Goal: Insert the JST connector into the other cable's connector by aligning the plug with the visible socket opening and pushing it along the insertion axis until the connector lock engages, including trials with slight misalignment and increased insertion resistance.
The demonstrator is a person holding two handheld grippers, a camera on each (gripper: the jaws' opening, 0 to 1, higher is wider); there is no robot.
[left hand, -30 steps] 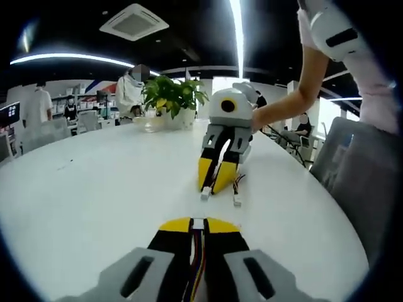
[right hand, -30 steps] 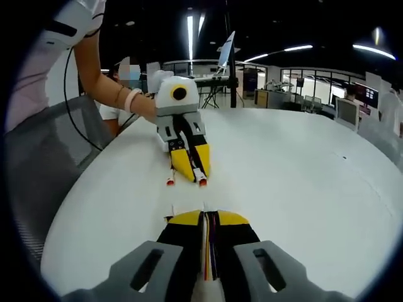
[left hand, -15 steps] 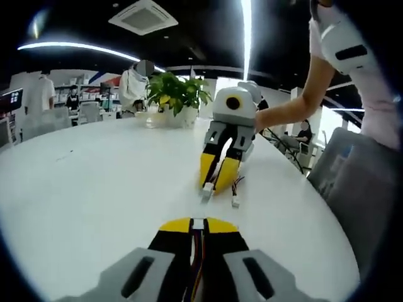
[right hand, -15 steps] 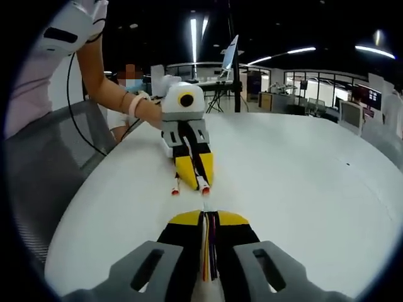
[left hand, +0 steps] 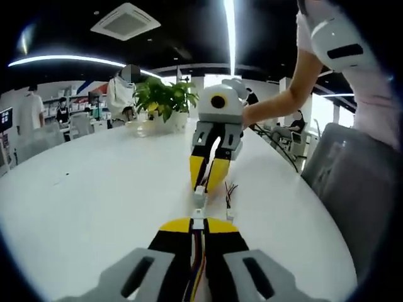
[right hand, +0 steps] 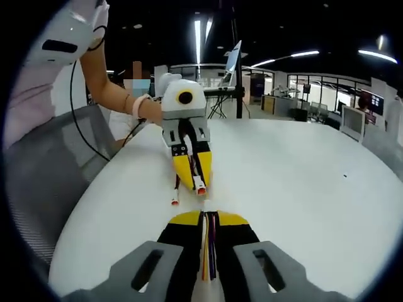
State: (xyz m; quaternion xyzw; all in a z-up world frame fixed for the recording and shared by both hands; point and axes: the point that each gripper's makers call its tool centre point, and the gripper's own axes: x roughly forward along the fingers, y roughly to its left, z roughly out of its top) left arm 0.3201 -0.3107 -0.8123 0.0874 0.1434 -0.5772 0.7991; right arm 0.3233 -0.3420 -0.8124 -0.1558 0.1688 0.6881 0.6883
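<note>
Left gripper: in its own view the left gripper [left hand: 198, 221] has its yellow jaws clenched on a cable [left hand: 196, 264] of coloured wires, with a white plug [left hand: 198, 215] sticking out past the jaw tips

Right gripper: in its own view the right gripper [right hand: 206, 217] is clenched on a second cable [right hand: 208, 251] of coloured wires that runs up between its jaws

Meeting point: in the left gripper view the right gripper [left hand: 204, 185] points tip to tip at the left one, holding a white socket [left hand: 199, 194] just beyond the plug; whether the two touch cannot be told

Loose end: a short wire tail with a small white connector [left hand: 229, 214] lies on the bench beside the socket

Bench: a large white round bench [left hand: 94, 189]; both grippers work near the edge by the person

Far edge: a potted plant [left hand: 165, 100] stands there

Person: a bare forearm [left hand: 277, 107] reaches to the right gripper
</note>
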